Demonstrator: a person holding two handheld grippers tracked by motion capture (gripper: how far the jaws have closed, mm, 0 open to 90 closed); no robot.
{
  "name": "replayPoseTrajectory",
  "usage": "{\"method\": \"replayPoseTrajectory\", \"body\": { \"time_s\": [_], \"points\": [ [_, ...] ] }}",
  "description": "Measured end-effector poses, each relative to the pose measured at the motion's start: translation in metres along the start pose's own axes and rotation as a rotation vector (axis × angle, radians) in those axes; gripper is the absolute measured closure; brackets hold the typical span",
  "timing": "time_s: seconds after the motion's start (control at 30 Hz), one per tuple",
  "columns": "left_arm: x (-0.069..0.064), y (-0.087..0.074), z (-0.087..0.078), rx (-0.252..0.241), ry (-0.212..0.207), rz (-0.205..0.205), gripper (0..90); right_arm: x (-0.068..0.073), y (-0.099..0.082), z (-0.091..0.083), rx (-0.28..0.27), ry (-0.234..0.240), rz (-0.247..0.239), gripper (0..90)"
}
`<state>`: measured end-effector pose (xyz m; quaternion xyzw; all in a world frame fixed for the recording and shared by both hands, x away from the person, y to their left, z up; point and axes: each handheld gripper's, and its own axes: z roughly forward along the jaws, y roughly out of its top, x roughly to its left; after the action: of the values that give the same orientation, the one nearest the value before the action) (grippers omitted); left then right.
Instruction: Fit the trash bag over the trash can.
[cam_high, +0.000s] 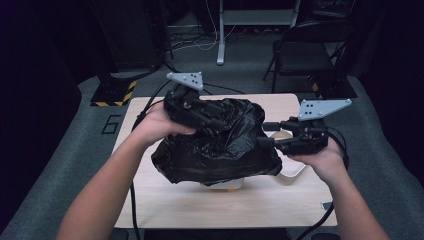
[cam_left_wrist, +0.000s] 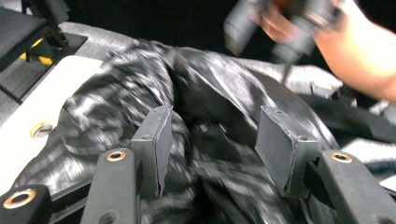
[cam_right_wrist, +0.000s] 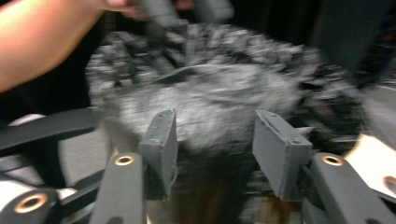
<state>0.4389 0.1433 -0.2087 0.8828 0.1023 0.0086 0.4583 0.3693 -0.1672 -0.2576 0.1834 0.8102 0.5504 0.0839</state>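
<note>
- Looking down from the high view: black plastic bag (cam_high: 217, 142) sits heaped on the table (cam_high: 165, 205), my left gripper (cam_high: 212, 122) over its top, right gripper (cam_high: 267, 134) at its side.
- Left gripper view: jaws apart, crinkled film (cam_left_wrist: 210, 154) loose between them; light, limp, slippery, I'd say.
- Right gripper view: jaws apart, bag (cam_right_wrist: 210, 107) just ahead; I'd pinch a gathered fold at the rim.

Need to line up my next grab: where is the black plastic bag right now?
In the high view the black plastic bag lies crumpled mid-table, between the left gripper and the right gripper.
</note>
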Motion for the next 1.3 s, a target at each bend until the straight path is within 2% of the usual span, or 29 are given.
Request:
{"method": "replayPoseTrajectory", "body": {
  "time_s": [0.07,0.2,0.3,0.4,0.5,0.57,0.63,0.73,0.83,0.9,0.97,1.0,1.1,1.2,1.27,1.3],
  "points": [
    [0.004,0.006,0.007,0.002,0.013,-0.008,45.2,0.005,-0.003,0.002,0.011,0.014,0.005,45.7],
    [0.010,0.014,0.025,0.021,0.018,-0.027,45.2,0.015,-0.008,0.007,0.035,0.008,-0.018,43.5],
    [0.016,0.016,0.037,0.048,0.019,-0.048,45.7,0.019,-0.012,0.010,0.053,0.012,-0.033,43.0],
    [0.020,0.016,0.045,0.081,0.020,-0.044,45.8,0.022,-0.015,0.012,0.062,0.001,-0.049,44.7],
    [0.022,0.015,0.053,0.107,0.025,-0.053,45.8,0.023,-0.017,0.013,0.061,-0.026,-0.057,53.6],
    [0.023,0.016,0.056,0.109,0.028,-0.055,46.8,0.022,-0.018,0.012,0.063,-0.036,-0.056,64.0],
    [0.023,0.016,0.060,0.124,0.030,-0.053,50.2,0.020,-0.020,0.012,0.066,-0.032,-0.054,72.0],
    [0.023,0.017,0.065,0.146,0.028,-0.033,61.0,0.019,-0.023,0.011,0.065,-0.029,-0.053,86.7],
    [0.023,0.017,0.069,0.159,0.008,-0.027,66.9,0.019,-0.025,0.011,0.070,-0.032,-0.054,89.9],
    [0.024,0.017,0.070,0.163,0.007,-0.032,66.6,0.020,-0.026,0.011,0.081,-0.032,-0.066,90.0],
    [0.025,0.018,0.069,0.153,0.003,-0.029,58.2,0.021,-0.028,0.010,0.088,-0.031,-0.070,90.0],
    [0.025,0.018,0.066,0.131,-0.007,-0.019,55.9,0.021,-0.029,0.009,0.092,-0.033,-0.076,90.0],
    [0.028,0.017,0.057,0.077,-0.023,-0.037,55.4,0.020,-0.033,0.007,0.084,-0.042,-0.066,90.0],
    [0.028,0.017,0.060,0.100,-0.015,-0.039,56.0,0.019,-0.035,0.003,0.069,-0.040,-0.053,90.0],
    [0.027,0.019,0.058,0.062,-0.044,-0.028,56.9,0.020,-0.036,0.002,0.075,-0.047,-0.055,90.0],
    [0.027,0.019,0.056,0.035,-0.073,-0.017,56.7,0.019,-0.037,0.002,0.073,-0.050,-0.056,90.0]
  ]
}}
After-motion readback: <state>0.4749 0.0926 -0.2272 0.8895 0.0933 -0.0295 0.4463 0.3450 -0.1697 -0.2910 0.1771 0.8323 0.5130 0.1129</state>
